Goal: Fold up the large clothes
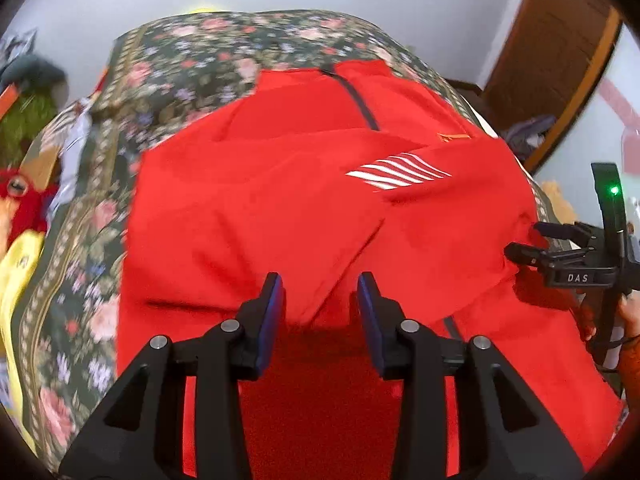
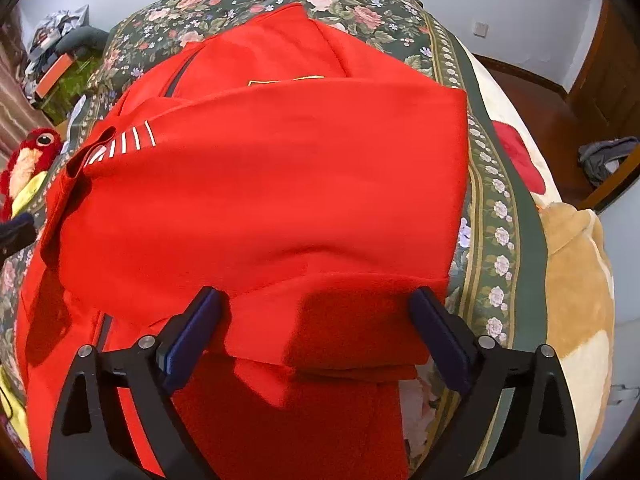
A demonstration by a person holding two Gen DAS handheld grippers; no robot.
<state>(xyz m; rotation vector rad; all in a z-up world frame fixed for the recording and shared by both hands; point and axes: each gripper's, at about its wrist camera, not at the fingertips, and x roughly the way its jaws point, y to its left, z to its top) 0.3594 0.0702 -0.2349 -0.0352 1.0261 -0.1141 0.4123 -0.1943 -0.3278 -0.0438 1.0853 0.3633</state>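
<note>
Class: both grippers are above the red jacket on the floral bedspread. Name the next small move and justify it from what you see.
Probably lower the right gripper onto the folded hem edge and close. Its jaws stand wide over the red jacket, gripping nothing; the left gripper is open too.

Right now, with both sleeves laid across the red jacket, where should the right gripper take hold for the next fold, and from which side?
Probably the near hem of the red jacket, at the corner by the floral bedspread's border. The right gripper is open above that edge, so it could come down from the near side and pinch it. There the fabric lies flat in stacked layers with a free edge.
</note>
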